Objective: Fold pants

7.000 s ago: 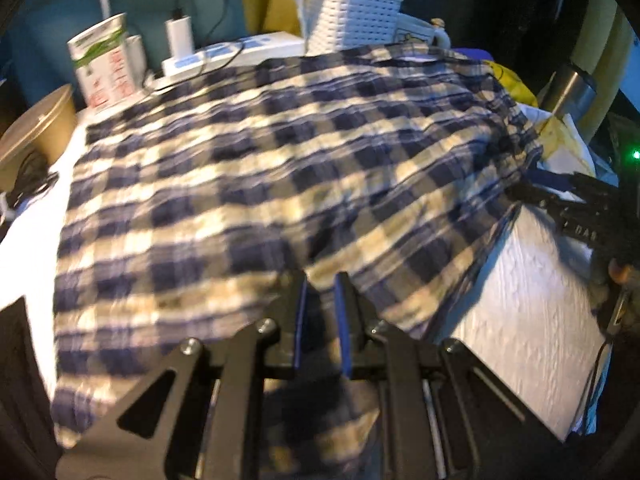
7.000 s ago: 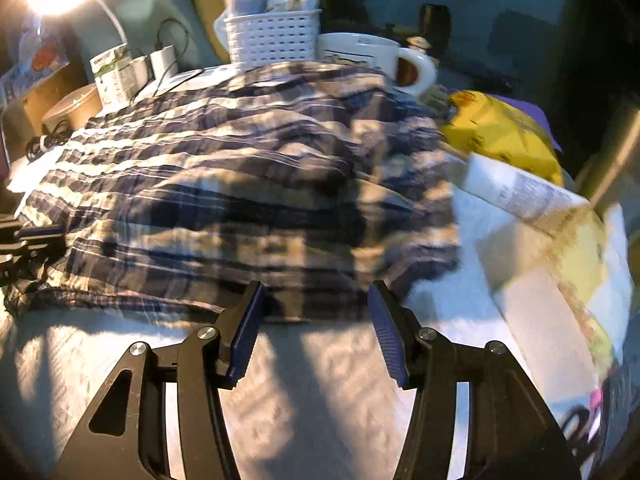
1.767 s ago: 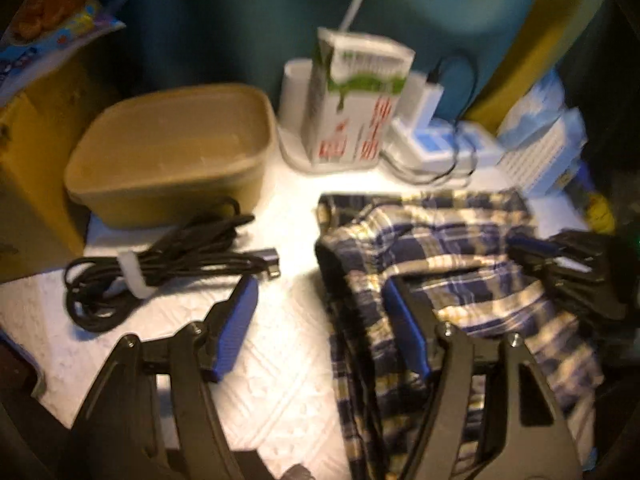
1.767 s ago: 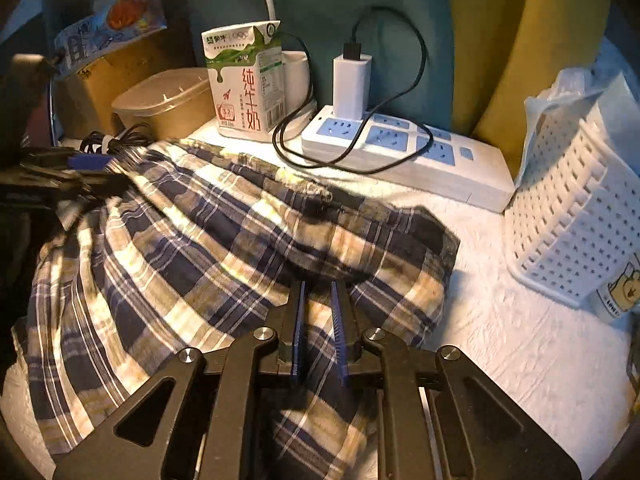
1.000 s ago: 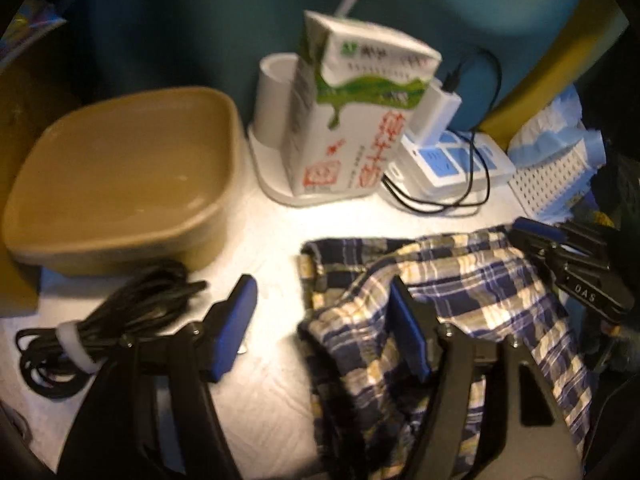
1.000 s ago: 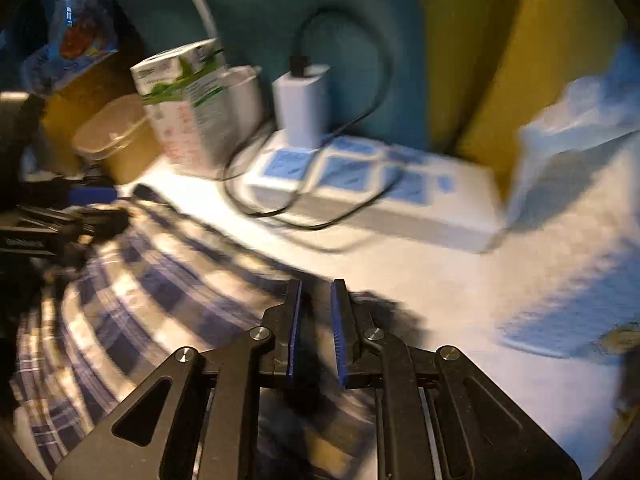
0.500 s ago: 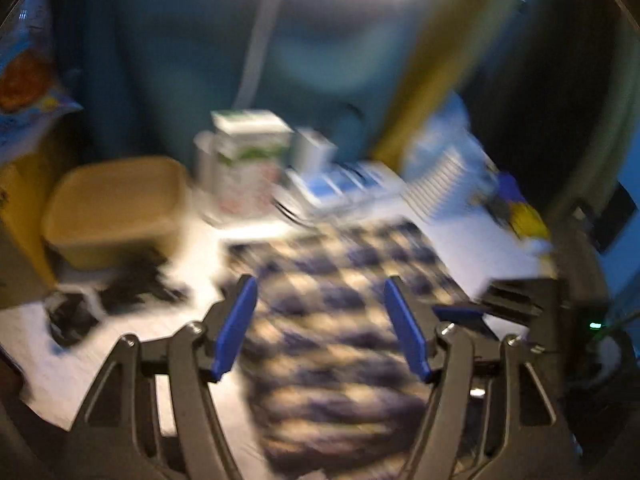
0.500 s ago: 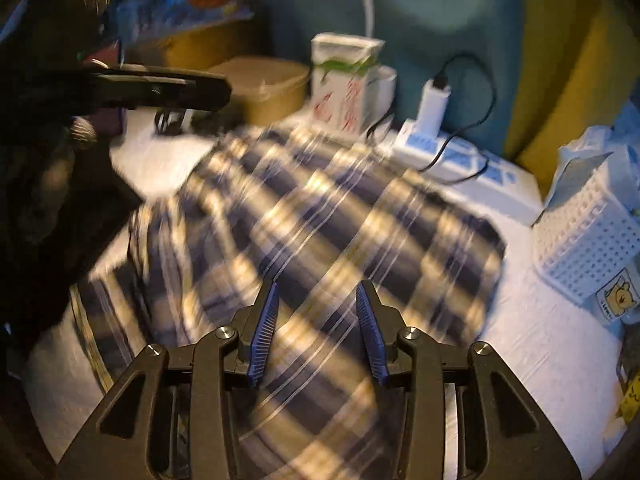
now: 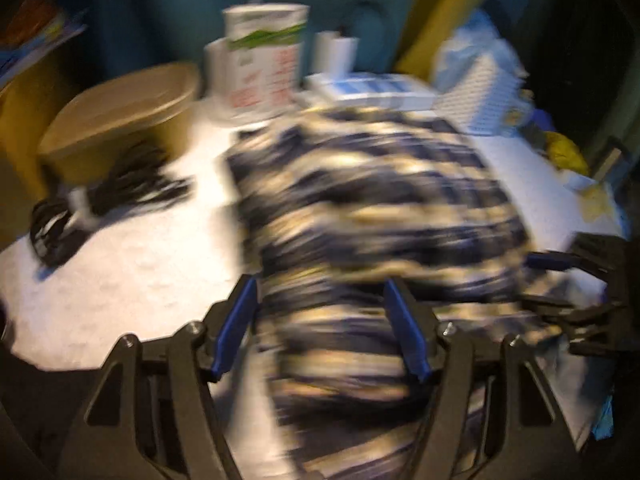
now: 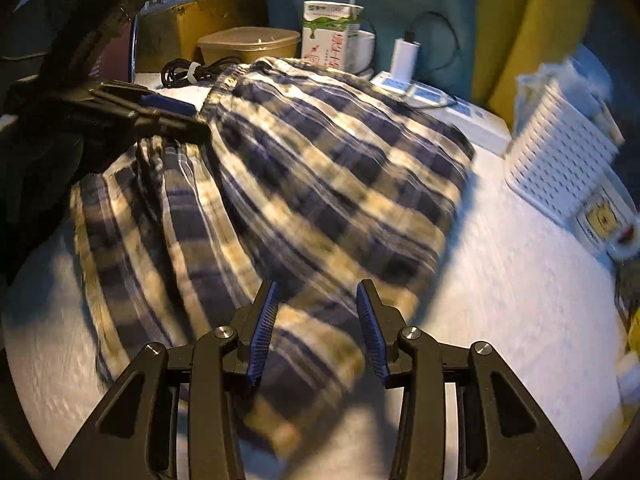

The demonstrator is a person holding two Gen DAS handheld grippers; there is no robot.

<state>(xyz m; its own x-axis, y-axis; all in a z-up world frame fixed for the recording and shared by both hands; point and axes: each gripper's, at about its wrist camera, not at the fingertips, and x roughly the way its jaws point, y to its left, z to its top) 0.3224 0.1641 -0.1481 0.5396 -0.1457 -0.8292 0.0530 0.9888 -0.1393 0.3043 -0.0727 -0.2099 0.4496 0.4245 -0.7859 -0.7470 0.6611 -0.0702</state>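
Note:
The blue and cream plaid pants [image 10: 304, 184] lie folded over in a heap on the white table cover [image 10: 520, 280]. They also show, blurred, in the left wrist view [image 9: 372, 216]. My left gripper [image 9: 324, 320] is open and empty over the near end of the pants. It also shows at the left of the right wrist view [image 10: 168, 116], beside the pants' far left edge. My right gripper [image 10: 316, 328] is open and empty above the near edge of the pants. It appears at the right of the left wrist view [image 9: 560, 280].
A tan lidded container [image 10: 248, 44], a milk carton [image 10: 328, 36], a coiled black cable [image 10: 188, 70] and a power strip with charger [image 10: 432, 96] stand behind the pants. A white basket [image 10: 560, 152] is at the right. A cardboard box [image 10: 192, 20] sits far left.
Both grippers have drawn back toward the near side of the pants. The right gripper, shut on the cloth a second ago, has opened and let go; its jaws are wider now.

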